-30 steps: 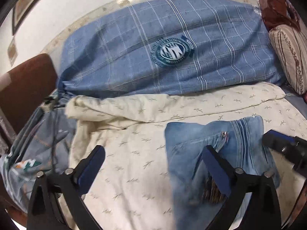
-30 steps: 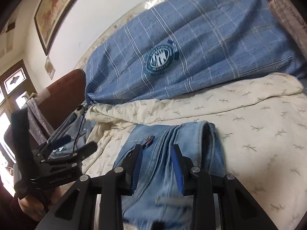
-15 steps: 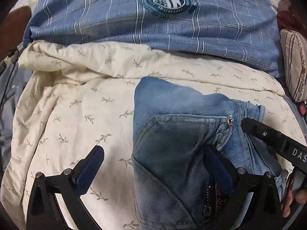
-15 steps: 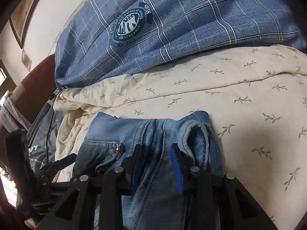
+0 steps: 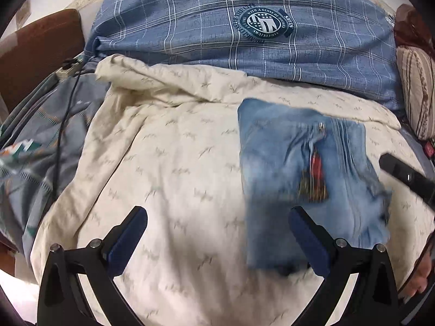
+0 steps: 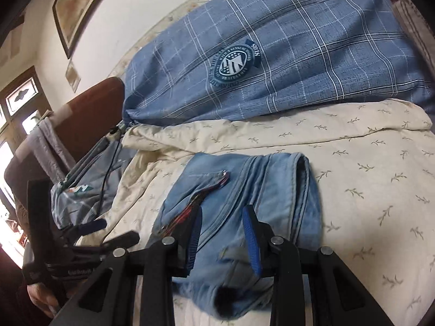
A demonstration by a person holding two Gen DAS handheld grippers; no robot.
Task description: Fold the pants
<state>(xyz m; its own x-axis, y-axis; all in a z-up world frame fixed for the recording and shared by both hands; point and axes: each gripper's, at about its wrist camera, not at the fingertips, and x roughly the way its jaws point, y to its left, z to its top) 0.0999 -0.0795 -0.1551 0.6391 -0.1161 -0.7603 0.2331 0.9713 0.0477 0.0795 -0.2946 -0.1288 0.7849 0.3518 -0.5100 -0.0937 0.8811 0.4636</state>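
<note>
In the left wrist view the left gripper (image 5: 217, 236) stands spread wide and empty, its right finger (image 5: 307, 241) over the near edge of the folded pants (image 5: 299, 168), which lie right of centre on the cream leaf-print sheet (image 5: 168, 163). To finish well, I judge this hand should press the bundle flat, not pluck at it, so the layers stay stacked. Beyond lie a blue checked pillow (image 5: 217, 21), a striped cushion (image 5: 418, 89) at far right and a grey patterned quilt (image 5: 35, 146) at left. In the right wrist view the right gripper (image 6: 223, 233) is narrowed onto a ridge of denim at the pants' (image 6: 244, 190) near edge, apparently pinching it; letting go low should keep the fold square. A framed picture (image 6: 78, 5) hangs on the white wall, and a brown headboard (image 6: 89, 111) stands at left.
</note>
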